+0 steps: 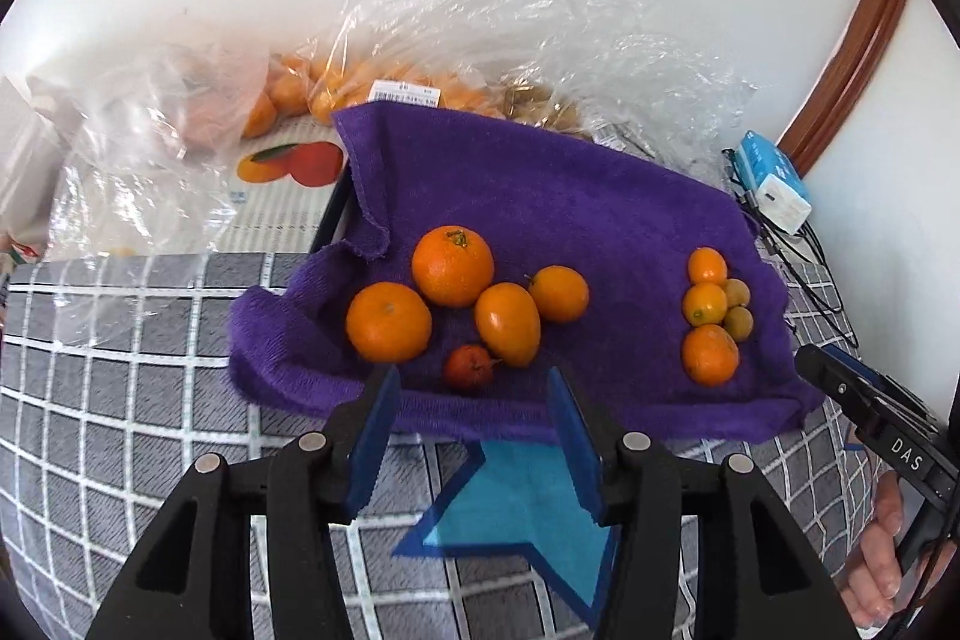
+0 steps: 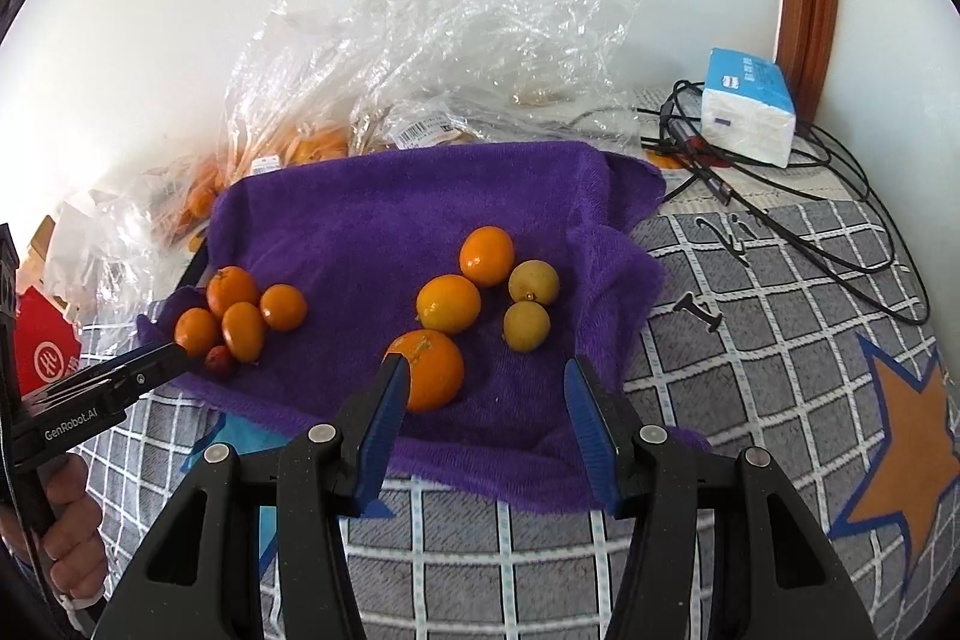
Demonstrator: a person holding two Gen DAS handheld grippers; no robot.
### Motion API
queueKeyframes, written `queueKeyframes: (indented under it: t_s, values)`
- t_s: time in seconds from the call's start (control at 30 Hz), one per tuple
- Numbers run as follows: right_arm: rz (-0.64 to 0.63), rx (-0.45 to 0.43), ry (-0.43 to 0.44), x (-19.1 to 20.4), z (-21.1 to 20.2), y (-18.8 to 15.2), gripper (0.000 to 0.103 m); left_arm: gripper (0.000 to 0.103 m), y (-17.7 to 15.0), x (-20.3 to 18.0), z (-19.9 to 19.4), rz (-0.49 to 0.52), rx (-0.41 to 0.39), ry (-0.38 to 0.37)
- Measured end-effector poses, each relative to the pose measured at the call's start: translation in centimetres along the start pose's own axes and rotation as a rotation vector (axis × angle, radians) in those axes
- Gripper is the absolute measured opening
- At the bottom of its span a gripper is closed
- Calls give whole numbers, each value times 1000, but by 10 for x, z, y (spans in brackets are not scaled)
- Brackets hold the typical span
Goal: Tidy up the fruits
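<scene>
A purple towel (image 1: 540, 196) (image 2: 390, 214) lies on a grey checked cloth. On its left are several oranges (image 1: 453, 265) (image 2: 231, 289) and a small red fruit (image 1: 469, 366) (image 2: 219, 361). On its right are three small oranges (image 1: 710, 353) (image 2: 429, 367) and two yellow-green round fruits (image 1: 738, 323) (image 2: 527, 325). My left gripper (image 1: 474, 388) is open and empty, just in front of the red fruit. My right gripper (image 2: 483, 376) is open and empty, at the near edge of the towel, its left finger beside the nearest orange.
Clear plastic bags with more oranges (image 1: 336, 88) (image 2: 300, 142) lie behind the towel against the white wall. A tissue pack (image 2: 747, 106) (image 1: 774, 178) and black cables (image 2: 810, 196) sit at the right. A red box (image 2: 42, 358) stands far left.
</scene>
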State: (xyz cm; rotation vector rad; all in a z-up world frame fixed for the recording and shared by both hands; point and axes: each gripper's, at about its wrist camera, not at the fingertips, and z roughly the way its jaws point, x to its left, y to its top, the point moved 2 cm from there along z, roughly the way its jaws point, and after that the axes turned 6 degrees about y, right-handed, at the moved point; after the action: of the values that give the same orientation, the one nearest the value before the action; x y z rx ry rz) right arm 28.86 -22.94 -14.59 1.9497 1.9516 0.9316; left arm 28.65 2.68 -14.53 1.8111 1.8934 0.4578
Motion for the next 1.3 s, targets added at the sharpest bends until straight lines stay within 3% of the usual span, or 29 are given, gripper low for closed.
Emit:
queueKeyframes:
  t_s: [0.27, 0.4, 0.43, 0.47, 0.53, 0.77, 1.3]
  values:
    - [-23, -22, -34, 19, -61, -21, 53, 62, -26, -2, -79, 28, -101, 32]
    - [-49, -47, -78, 29, -95, -37, 53, 75, -43, -6, -119, 35, -153, 35]
    - [-49, -52, -82, 29, -103, -41, 56, 78, -48, -8, -127, 35, -168, 40]
    - [-45, -59, -85, 30, -112, -46, 70, 79, -52, -10, -136, 38, -186, 45]
    - [-41, -91, -80, 30, -127, -54, 89, 84, -59, -15, -148, 43, -208, 54]
    - [-98, -157, -164, 34, -171, -83, 100, 91, -85, -25, -184, 41, -264, 65]
    - [-118, -203, -209, 46, -208, -123, 103, 92, -124, -27, -209, 20, -297, 65]
